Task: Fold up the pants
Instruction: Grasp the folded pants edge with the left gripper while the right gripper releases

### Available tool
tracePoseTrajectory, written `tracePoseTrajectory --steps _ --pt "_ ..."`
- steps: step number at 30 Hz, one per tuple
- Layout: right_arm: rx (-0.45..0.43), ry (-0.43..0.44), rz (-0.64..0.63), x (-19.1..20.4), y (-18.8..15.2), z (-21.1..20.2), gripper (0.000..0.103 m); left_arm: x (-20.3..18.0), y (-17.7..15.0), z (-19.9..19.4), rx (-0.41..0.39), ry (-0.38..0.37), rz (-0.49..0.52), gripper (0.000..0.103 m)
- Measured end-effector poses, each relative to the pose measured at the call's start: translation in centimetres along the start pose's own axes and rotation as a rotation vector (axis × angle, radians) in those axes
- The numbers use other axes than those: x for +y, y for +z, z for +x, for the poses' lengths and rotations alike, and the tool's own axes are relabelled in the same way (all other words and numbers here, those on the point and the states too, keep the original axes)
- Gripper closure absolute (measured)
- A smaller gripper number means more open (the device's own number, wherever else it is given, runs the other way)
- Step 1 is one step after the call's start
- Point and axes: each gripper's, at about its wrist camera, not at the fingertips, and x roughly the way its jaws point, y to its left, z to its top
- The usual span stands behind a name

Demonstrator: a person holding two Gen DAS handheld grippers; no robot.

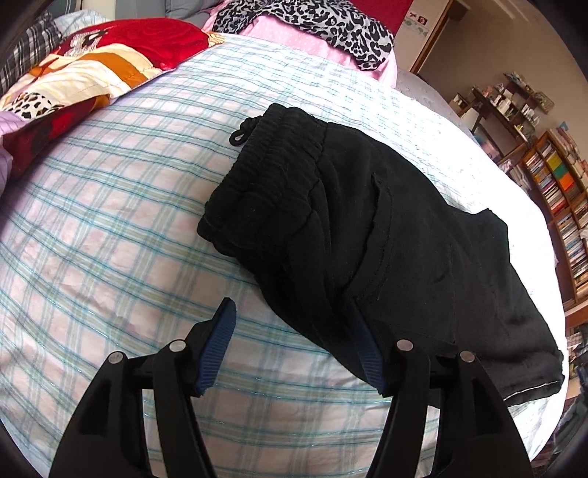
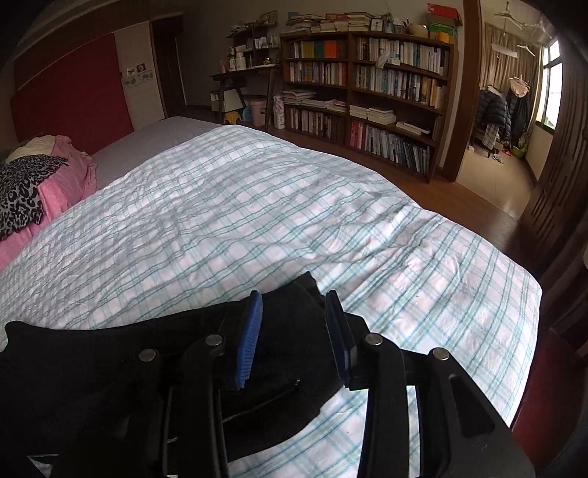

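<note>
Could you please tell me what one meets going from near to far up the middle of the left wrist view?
Open left gripper → folded black pants → blue-checked white bedsheet → leopard-print black-and-white cloth.

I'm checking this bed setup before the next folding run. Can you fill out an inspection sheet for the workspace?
Surface: plaid bedspread, wrinkled, covering the bed.
Job's things: black pants lying folded on the bedspread, elastic waistband toward the far side, drawstring end showing.
Clutter: red patterned quilt, leopard-print cloth and pink bedding at the head of the bed.
Grippers: left gripper open, fingers at the pants' near edge, one over bare bedspread; right gripper open above the pants, fabric visible between the fingers, not pinched.
Cables: nothing seen.
Surroundings: bookshelf full of books, small desk, wooden floor, coats hanging by a window.
</note>
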Motion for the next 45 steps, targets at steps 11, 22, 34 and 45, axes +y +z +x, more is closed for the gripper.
tracePoseTrajectory --steps 11,22,34,45 --pt "0.16 0.586 -0.22 22.7 -0.6 2.3 0.066 -0.6 1.2 -1.1 -0.077 0.005 0.031 0.041" --pt "0.325 0.823 -0.451 40.7 -3.8 4.6 0.064 0.2 2.8 -0.5 -0.086 0.0 0.023 0.041" --pt "0.396 0.803 -0.681 48.5 -7.5 7.2 0.1 0.1 4.4 0.0 -0.12 0.005 0.006 0.041" --pt "0.266 0.723 -0.646 50.5 -5.4 8.5 0.1 -0.5 4.3 1.3 -0.167 0.134 0.114 0.059"
